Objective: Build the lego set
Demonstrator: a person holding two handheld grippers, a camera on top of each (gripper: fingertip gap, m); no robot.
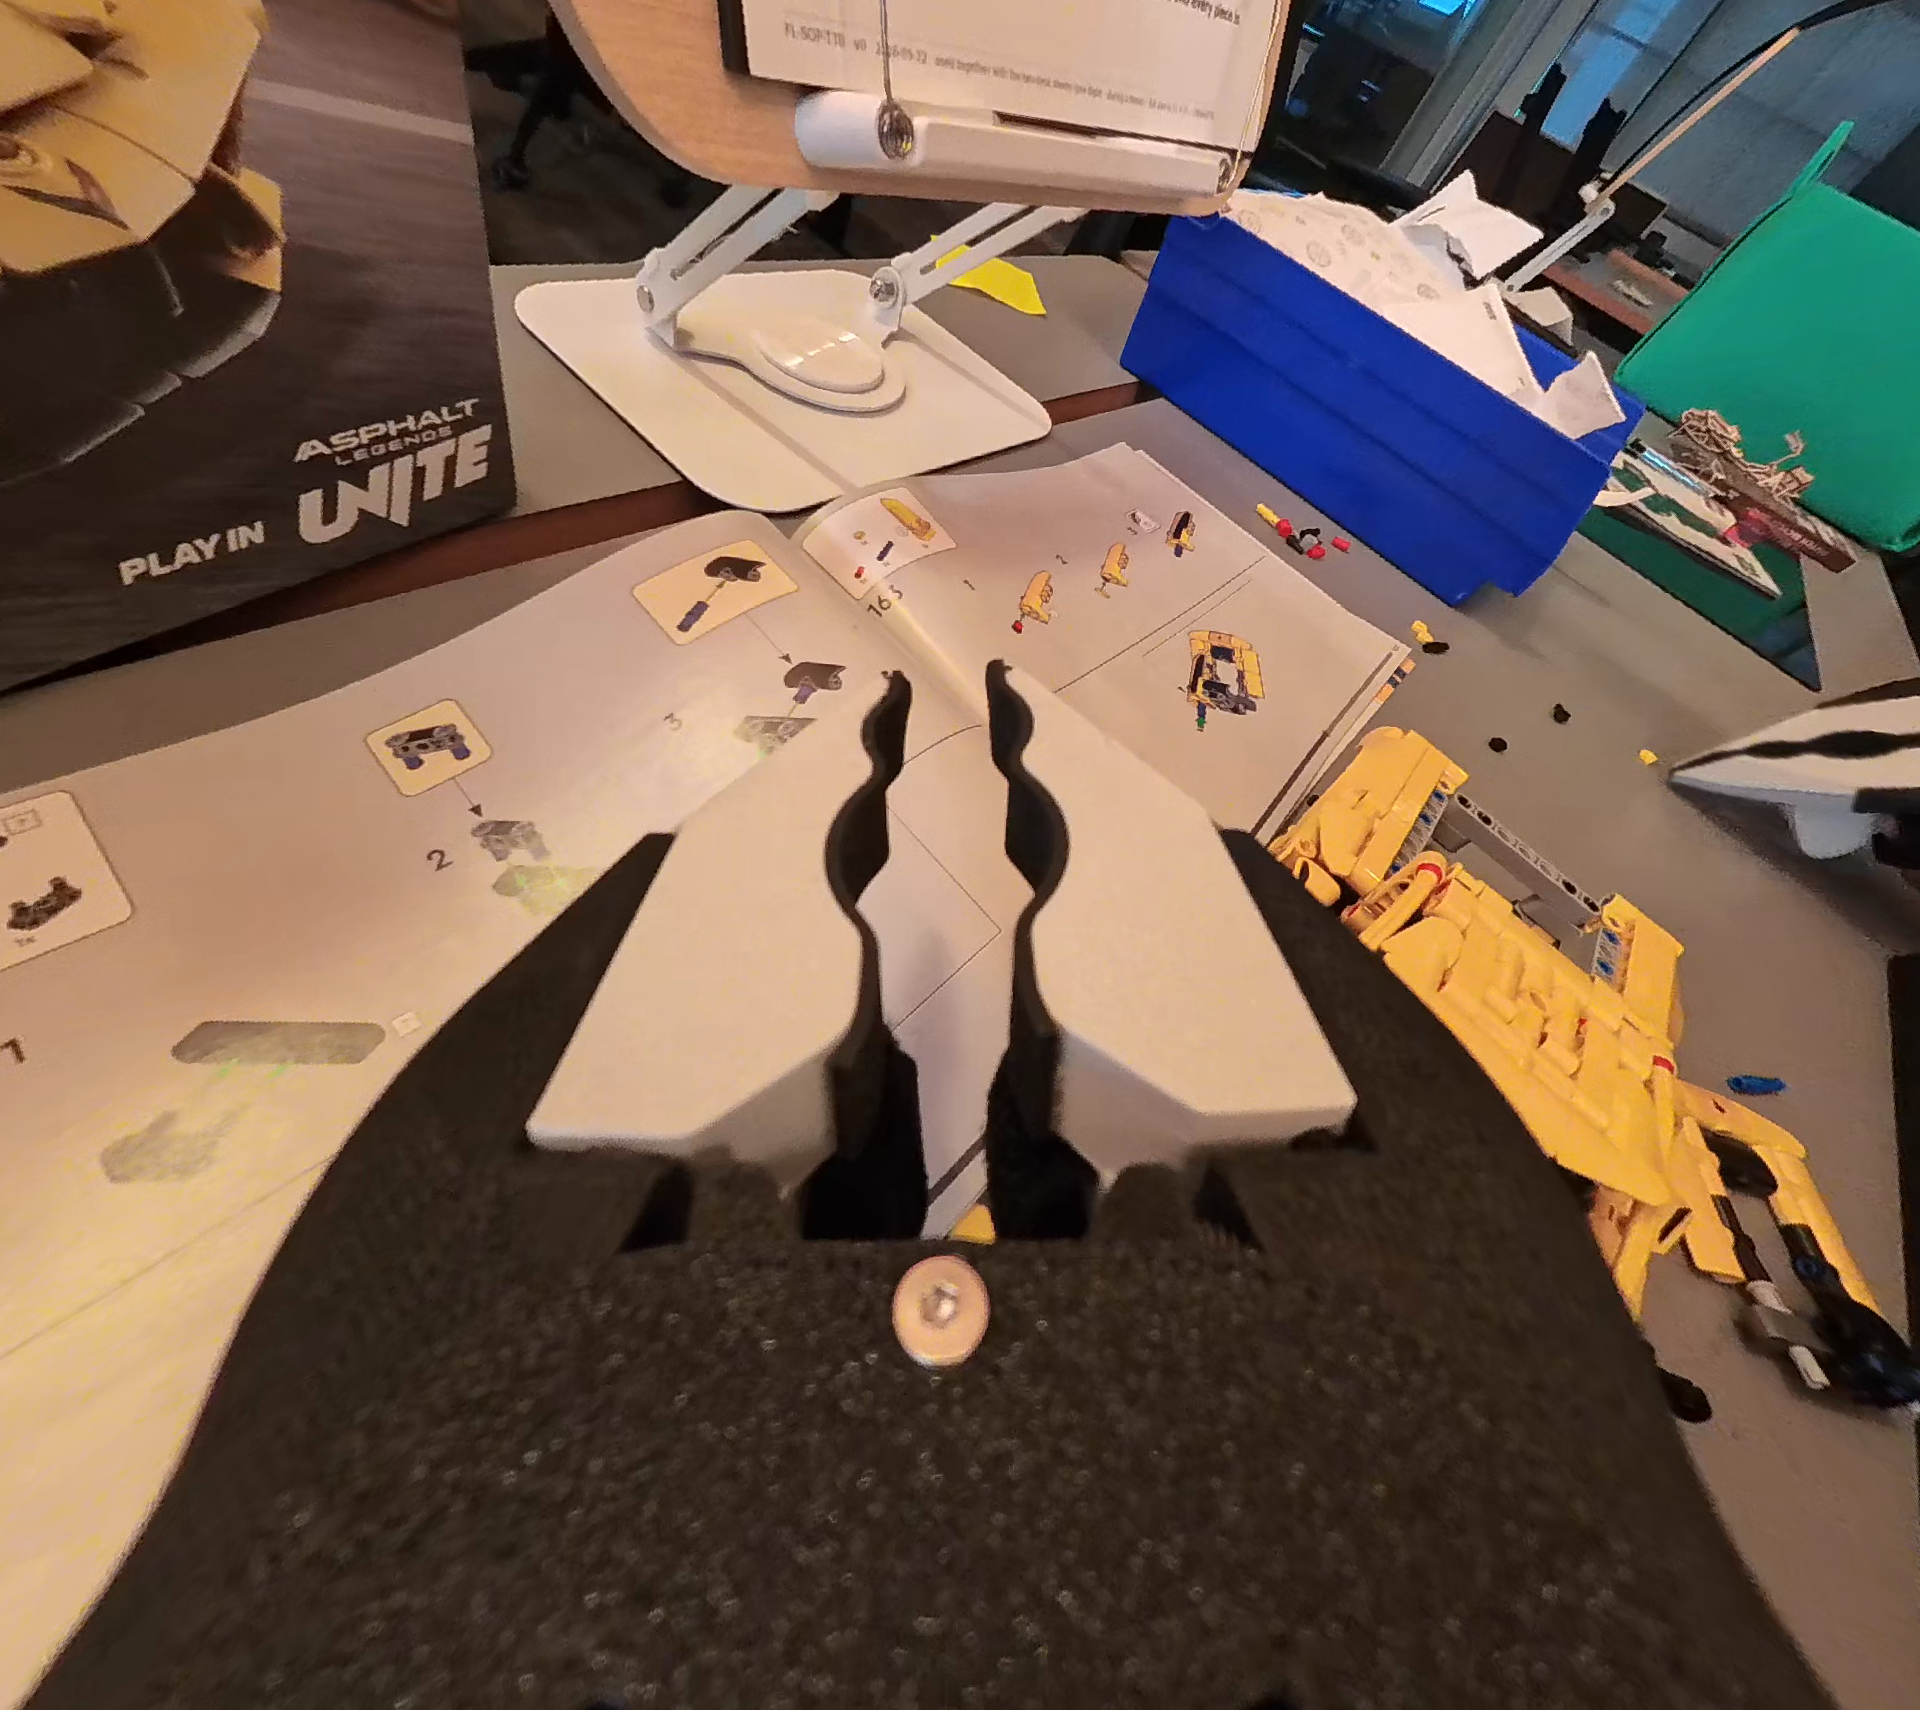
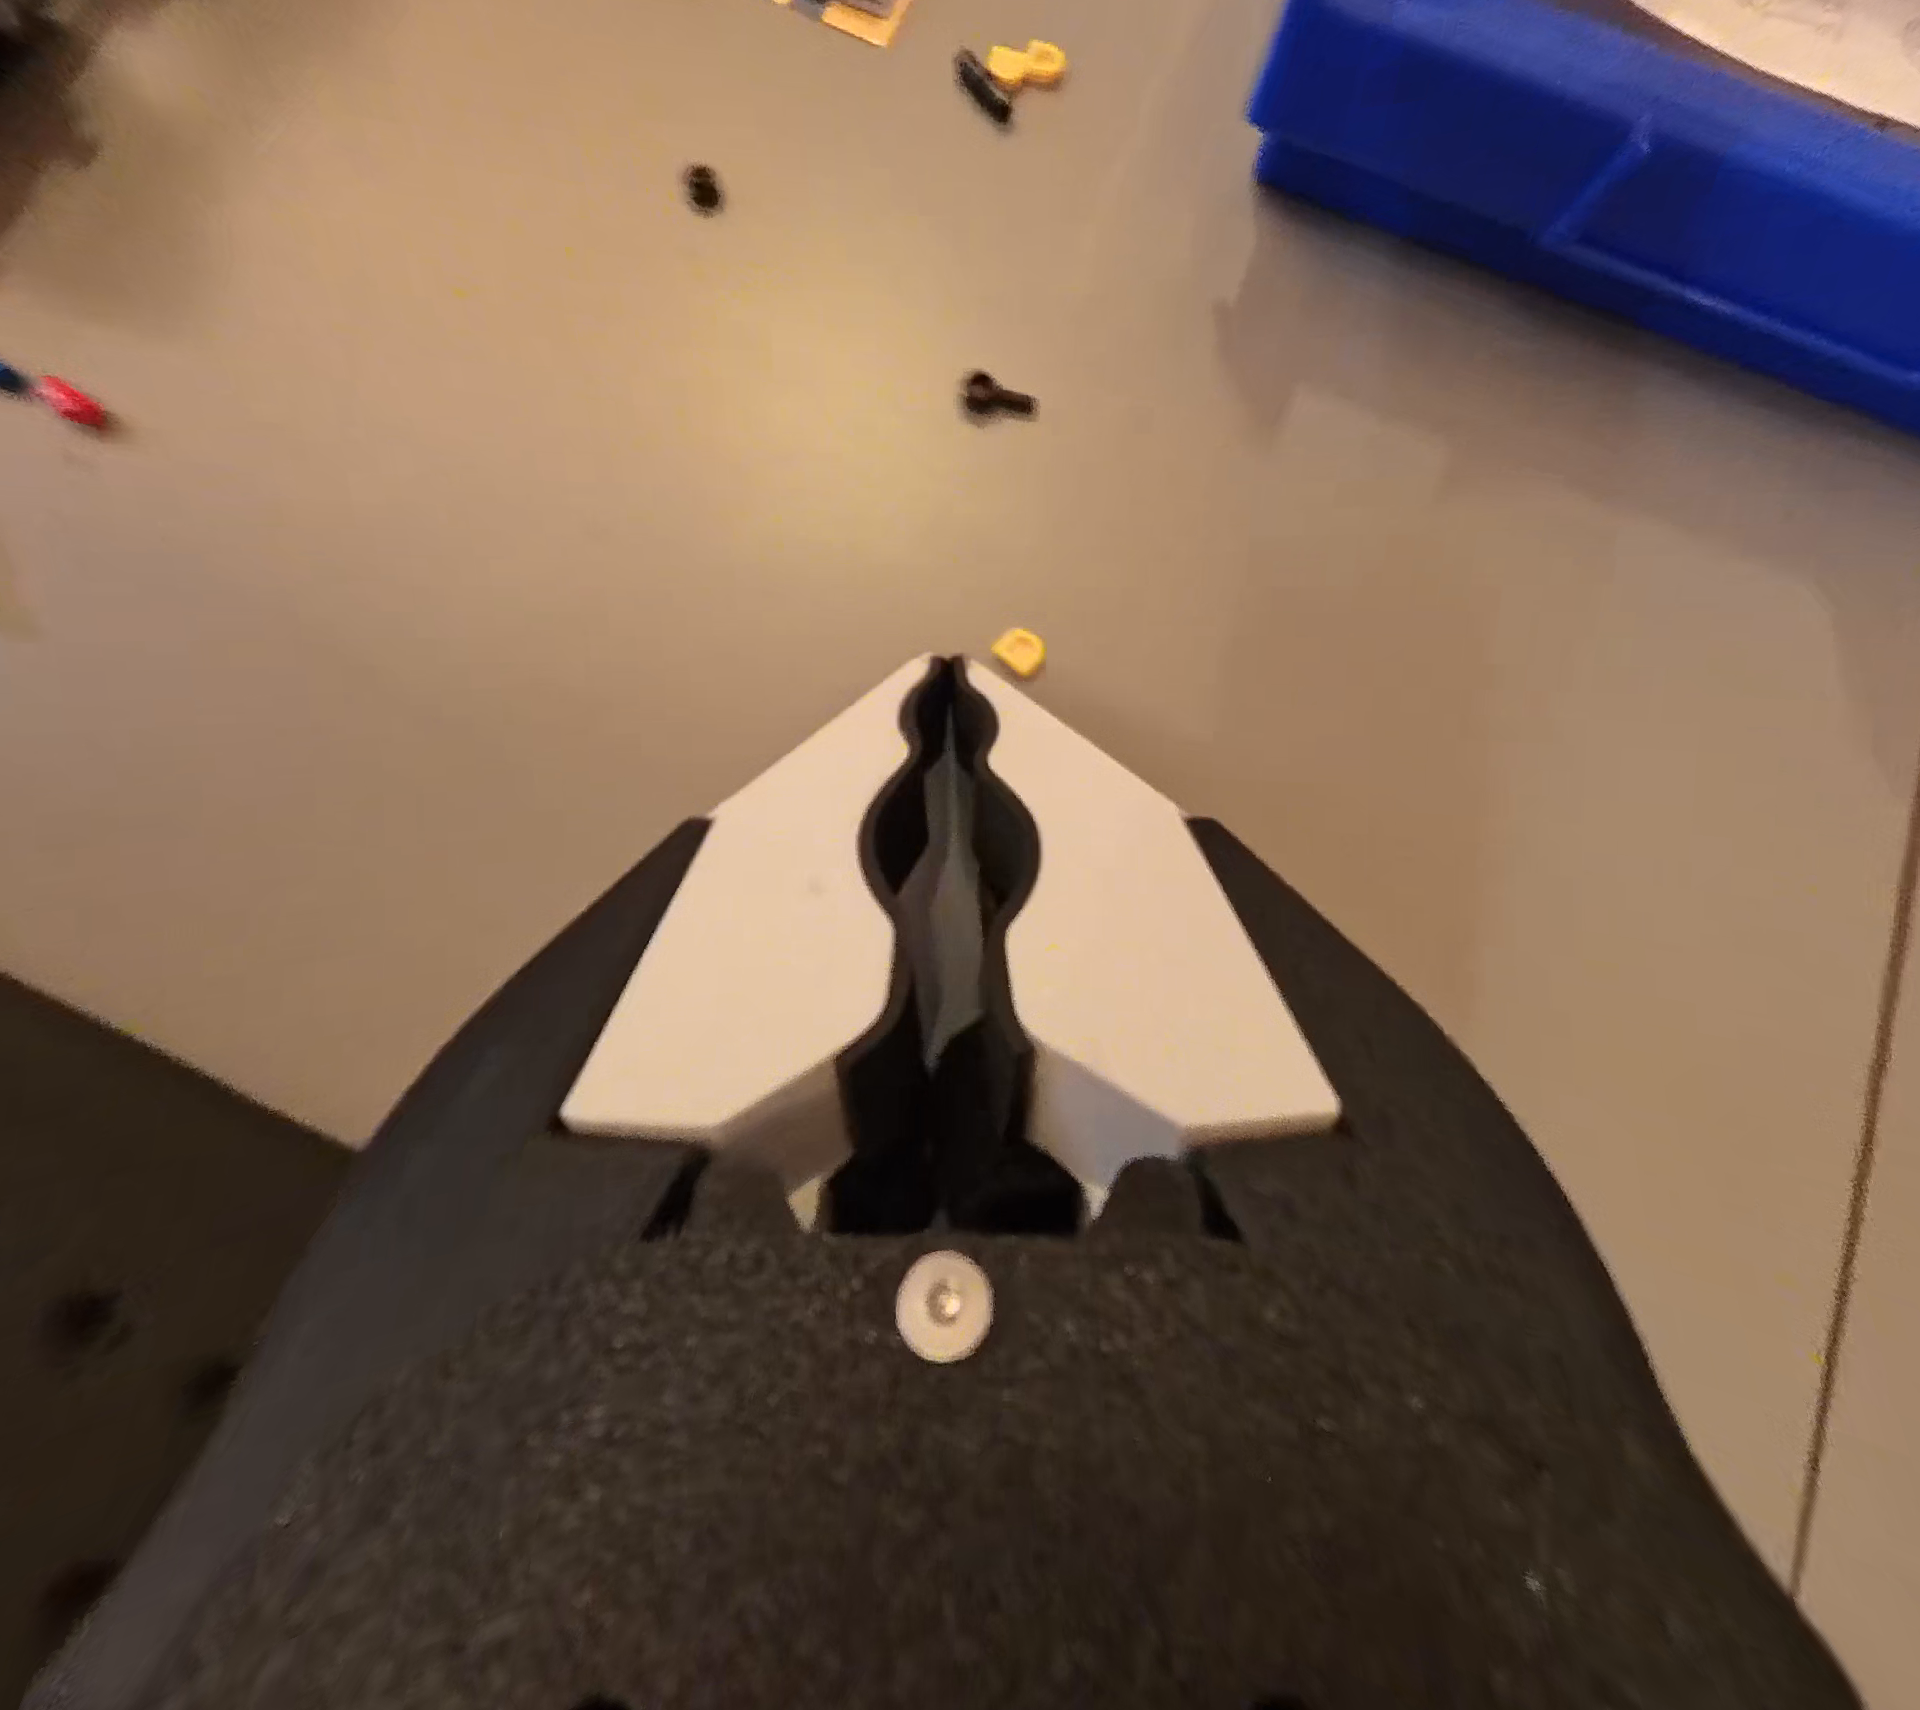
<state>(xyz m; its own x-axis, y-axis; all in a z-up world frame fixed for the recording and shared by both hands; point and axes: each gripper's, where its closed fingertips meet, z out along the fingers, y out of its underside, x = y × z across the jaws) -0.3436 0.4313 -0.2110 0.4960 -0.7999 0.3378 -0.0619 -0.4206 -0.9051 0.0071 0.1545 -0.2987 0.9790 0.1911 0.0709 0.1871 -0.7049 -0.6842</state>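
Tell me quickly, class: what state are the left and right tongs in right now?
Left tongs: open, holding nothing, above the instruction booklet.
Right tongs: closed, nothing visibly held.

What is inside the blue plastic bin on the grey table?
The blue plastic bin holds crumpled white paper sheets, piled above its rim. Whatever lies under the paper is covered and cannot be seen, in either view.

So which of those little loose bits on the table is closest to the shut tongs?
The small yellow piece, just right of the right tongs' tip; the black bits lie farther off.
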